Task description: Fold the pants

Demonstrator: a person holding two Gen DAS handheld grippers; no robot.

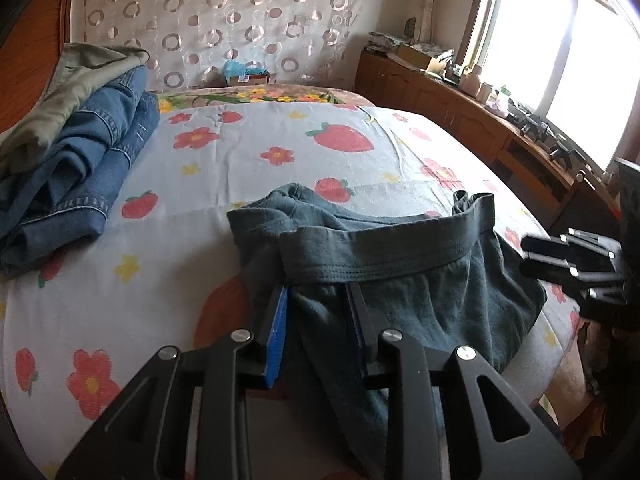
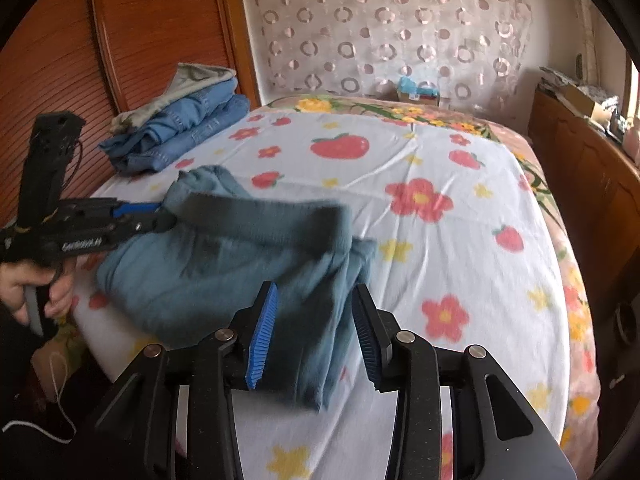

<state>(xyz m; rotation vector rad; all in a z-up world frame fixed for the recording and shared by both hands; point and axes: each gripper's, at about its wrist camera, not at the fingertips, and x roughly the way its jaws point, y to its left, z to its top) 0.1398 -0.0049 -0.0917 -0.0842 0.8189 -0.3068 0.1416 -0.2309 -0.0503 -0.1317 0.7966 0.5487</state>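
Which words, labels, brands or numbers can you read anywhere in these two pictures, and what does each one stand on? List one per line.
Pale lettering on the side of the left gripper, seen from the right wrist: too blurred to read.
Label on the small box at the head of the bed: too small to read.
Dark teal pants, folded jeans, bedsheet: no text visible.

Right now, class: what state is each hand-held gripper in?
Left hand-held gripper: open, teal pants between its jaws.
Right hand-held gripper: open, pants between its jaws.
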